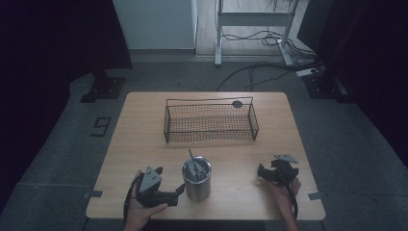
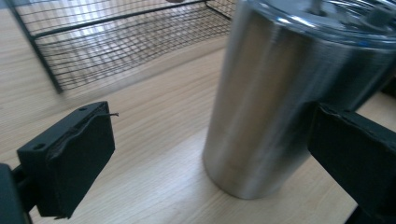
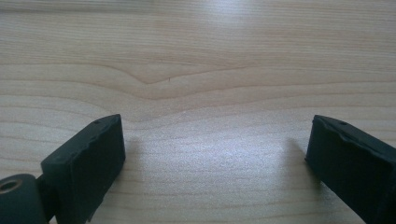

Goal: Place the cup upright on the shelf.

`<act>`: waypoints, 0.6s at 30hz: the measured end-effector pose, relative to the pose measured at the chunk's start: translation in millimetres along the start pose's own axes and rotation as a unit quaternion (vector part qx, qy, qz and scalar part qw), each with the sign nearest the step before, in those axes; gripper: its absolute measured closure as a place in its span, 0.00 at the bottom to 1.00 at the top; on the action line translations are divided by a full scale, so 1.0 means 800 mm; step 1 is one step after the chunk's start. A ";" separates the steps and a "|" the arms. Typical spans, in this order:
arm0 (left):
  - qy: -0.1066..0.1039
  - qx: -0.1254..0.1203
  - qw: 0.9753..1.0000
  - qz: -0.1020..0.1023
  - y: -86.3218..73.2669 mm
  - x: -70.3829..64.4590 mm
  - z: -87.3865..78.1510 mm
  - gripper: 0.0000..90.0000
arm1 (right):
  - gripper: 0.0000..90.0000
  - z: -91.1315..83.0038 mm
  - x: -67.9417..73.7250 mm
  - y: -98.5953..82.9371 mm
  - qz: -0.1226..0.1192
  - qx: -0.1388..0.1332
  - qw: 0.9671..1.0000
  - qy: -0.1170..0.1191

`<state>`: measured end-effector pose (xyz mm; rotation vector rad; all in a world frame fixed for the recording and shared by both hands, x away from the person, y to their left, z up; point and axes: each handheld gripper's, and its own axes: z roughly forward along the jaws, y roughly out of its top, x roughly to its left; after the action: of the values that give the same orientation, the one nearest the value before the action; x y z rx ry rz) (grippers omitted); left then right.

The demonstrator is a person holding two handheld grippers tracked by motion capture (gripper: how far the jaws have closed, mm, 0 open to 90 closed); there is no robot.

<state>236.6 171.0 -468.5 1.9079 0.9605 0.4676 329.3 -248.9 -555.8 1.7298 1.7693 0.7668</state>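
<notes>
A steel tumbler (image 1: pixel 197 179) with a clear lid and a straw stands near the table's front edge. My left gripper (image 1: pixel 180 188) is open just left of the tumbler, its jaws pointing at it. In the left gripper view the tumbler (image 2: pixel 280 102) stands close, between the two jaws and nearer the right one, and whether that jaw touches it I cannot tell. A black wire basket (image 1: pixel 210 120) sits across the middle of the table with nothing in it. My right gripper (image 1: pixel 262 172) is open at the front right, low over bare wood (image 3: pixel 205 93).
The wooden table (image 1: pixel 139 139) stands on a grey floor. Behind it are a white desk frame (image 1: pixel 252 19) with loose cables, and dark stands at both sides. A round dark spot (image 1: pixel 237 104) lies at the basket's far right corner.
</notes>
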 end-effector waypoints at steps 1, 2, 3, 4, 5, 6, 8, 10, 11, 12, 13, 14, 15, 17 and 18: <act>-0.005 0.001 1.000 0.003 0.000 -0.003 0.002 0.00 | 0.05 0.000 0.000 0.000 0.000 0.000 1.000 0.000; -0.011 0.003 1.000 0.006 0.001 -0.005 0.003 0.00 | 0.05 0.000 0.000 0.000 0.000 0.000 1.000 0.000; -0.015 0.004 1.000 0.008 0.002 -0.007 0.004 0.00 | 0.05 0.000 0.000 0.000 0.000 0.000 1.000 0.000; -0.018 0.005 1.000 0.010 0.002 -0.010 0.005 0.00 | 0.05 0.000 0.000 0.000 0.000 0.000 1.000 0.000; -0.021 0.006 1.000 0.013 0.003 -0.012 0.006 0.00 | 0.05 0.000 0.000 0.000 0.000 0.000 1.000 0.000; -0.022 0.006 1.000 0.015 0.004 -0.014 0.008 0.00 | 0.05 0.000 0.000 0.000 0.000 0.000 1.000 0.000; -0.027 0.008 0.999 0.020 0.005 -0.021 0.012 0.00 | 0.05 0.000 0.000 0.000 0.000 0.000 1.000 -0.001; -0.030 0.009 0.999 0.021 0.005 -0.023 0.014 0.00 | 0.05 0.000 0.000 0.000 0.000 0.000 1.000 -0.001; -0.032 0.011 0.999 0.022 0.005 -0.025 0.015 0.00 | 0.05 0.000 0.000 0.000 0.000 0.000 1.000 -0.001; -0.034 0.012 0.999 0.023 0.005 -0.027 0.017 0.00 | 0.05 0.000 0.000 0.000 0.000 0.000 1.000 -0.001; -0.037 0.013 0.999 0.025 0.006 -0.031 0.020 0.00 | 0.05 0.000 0.000 0.000 0.000 0.000 1.000 -0.001; -0.037 0.013 0.999 0.025 0.006 -0.031 0.020 0.00 | 0.05 0.000 0.000 0.000 0.000 0.000 1.000 -0.001; -0.039 0.014 0.999 0.026 0.006 -0.032 0.021 0.00 | 0.05 0.000 0.000 0.000 0.000 0.000 1.000 -0.001; -0.040 0.014 0.999 0.028 0.007 -0.035 0.024 0.00 | 0.05 0.000 0.000 0.000 0.001 -0.001 1.000 -0.001; -0.042 0.014 0.998 0.033 0.008 -0.038 0.028 0.00 | 0.05 0.000 0.000 0.000 0.000 -0.001 1.000 -0.001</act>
<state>234.9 132.7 -472.5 1.9737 0.8564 0.4095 329.1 -249.2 -555.8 1.7289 1.7656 0.7661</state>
